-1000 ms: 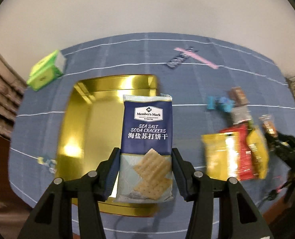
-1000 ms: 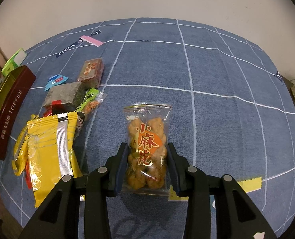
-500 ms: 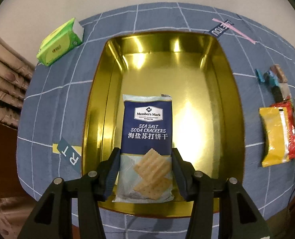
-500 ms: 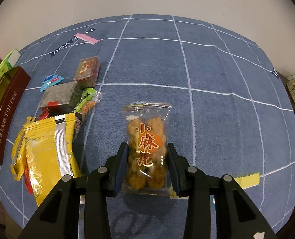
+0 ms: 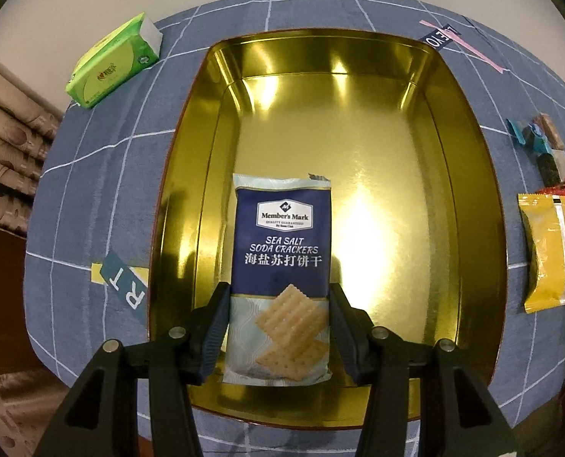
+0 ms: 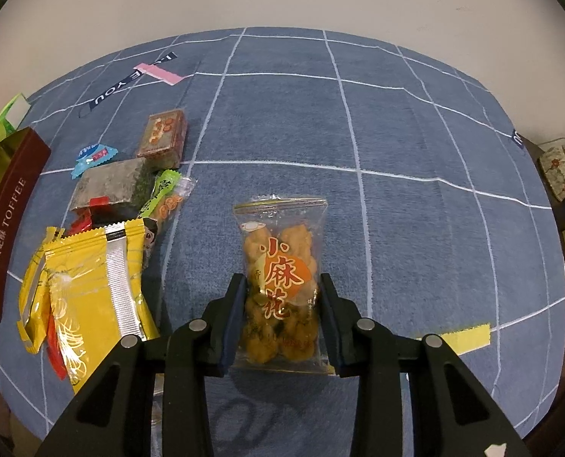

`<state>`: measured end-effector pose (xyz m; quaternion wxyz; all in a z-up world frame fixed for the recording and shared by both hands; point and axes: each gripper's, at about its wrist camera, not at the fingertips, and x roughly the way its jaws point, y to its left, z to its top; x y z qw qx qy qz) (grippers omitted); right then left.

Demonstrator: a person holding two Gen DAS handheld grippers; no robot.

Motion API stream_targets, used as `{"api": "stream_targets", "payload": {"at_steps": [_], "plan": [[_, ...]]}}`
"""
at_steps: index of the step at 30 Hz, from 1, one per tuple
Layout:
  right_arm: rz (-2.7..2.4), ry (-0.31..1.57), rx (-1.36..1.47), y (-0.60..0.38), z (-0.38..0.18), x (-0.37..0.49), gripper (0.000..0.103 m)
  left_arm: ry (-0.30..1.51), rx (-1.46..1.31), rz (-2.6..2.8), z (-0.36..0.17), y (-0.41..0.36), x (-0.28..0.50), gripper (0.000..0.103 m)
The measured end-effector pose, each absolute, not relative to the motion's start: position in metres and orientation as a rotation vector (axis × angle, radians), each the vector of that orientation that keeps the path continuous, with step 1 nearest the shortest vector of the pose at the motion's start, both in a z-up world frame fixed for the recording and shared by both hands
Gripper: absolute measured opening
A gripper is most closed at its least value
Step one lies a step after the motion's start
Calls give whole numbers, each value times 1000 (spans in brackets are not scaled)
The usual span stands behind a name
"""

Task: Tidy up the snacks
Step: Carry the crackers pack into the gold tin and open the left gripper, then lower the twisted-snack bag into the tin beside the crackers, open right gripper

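Your left gripper (image 5: 280, 327) is closed on the sea salt soda cracker packet (image 5: 282, 251); both pads press the lower sides of the packet. The packet stands upright between the jaws, above the inside of the gold tin (image 5: 465, 175), a little left of the tin's middle and toward its near end. Whether the packet touches the tin floor, you cannot tell from this view. The tin lies on the blue checked cloth (image 5: 92, 198). At the far left of the tin there is a green tissue pack (image 5: 111, 63), and on the near left a label with the letters "RT" (image 5: 124, 285).

Your right gripper (image 6: 280, 320) grips the clear bag of fried dough twists (image 6: 280, 285) at its lower half, the pads tight on both sides. This bag is held over a bare part of the cloth, right of the snack pile. In the pile, a yellow packet (image 6: 92, 289) lies nearest, a grey seaweed packet (image 6: 111, 186) is behind it, and a small brown box (image 6: 164, 137) is farther away. At the left edge you see the dark red outer wall of the tin, with the word TOFFEE.
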<state>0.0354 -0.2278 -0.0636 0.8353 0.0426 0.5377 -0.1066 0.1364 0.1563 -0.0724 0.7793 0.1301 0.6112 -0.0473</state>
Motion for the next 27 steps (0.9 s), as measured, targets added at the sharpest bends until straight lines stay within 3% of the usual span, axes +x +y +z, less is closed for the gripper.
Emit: {"api": "stream_targets", "payload": {"at_steps": [10,17,27], "plan": [[-267,1108,103,-232,-54,32,33,1300,222,-129,-65,159,129,56],[-278,1020,95,-224,-15,28,33,1167,182,-129,-28,160,113,56],[-101,941,73,-127,33,43,33,1031,107,5,8,204,82,56]]}}
